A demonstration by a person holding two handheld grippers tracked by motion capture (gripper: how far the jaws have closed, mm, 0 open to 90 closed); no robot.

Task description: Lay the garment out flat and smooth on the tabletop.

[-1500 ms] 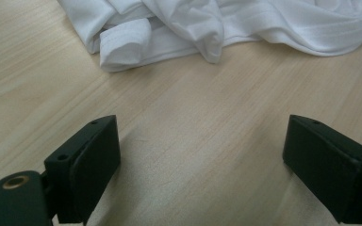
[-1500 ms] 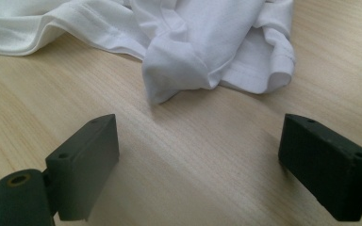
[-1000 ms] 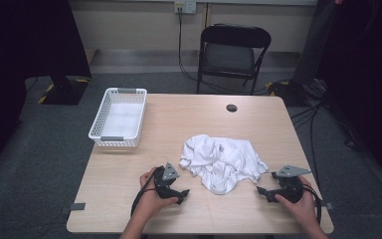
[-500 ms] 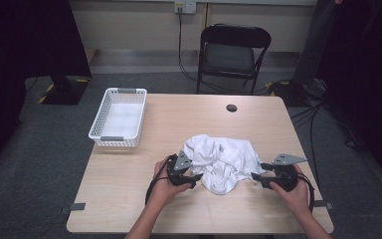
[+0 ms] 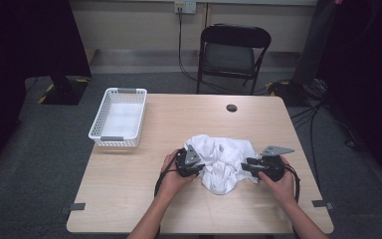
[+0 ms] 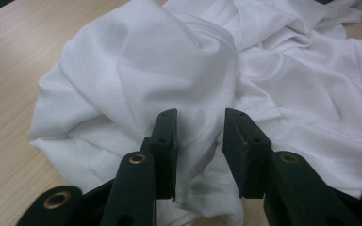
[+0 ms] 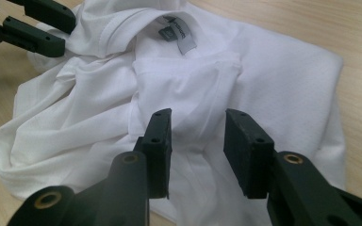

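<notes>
Two grippers: both at the near side of the worktop (image 5: 129, 189), one on each flank of the shirt (image 5: 224, 159).
Left gripper (image 6: 199, 141): fingers (image 6: 165, 141) part-closed, just been closing, a fold of cloth between them; not plainly pinched yet.
Right gripper (image 7: 197, 141): fingers (image 7: 156, 146) likewise just been closing over a fold, gap visible.
Shirt: white, crumpled in a heap, near-centre of worktop, collar label (image 7: 185, 40) up.
Basket (image 5: 118, 118): white, empty, at far left edge.
Progress: early; grasp under way, shirt not lifted, spread or folded.
</notes>
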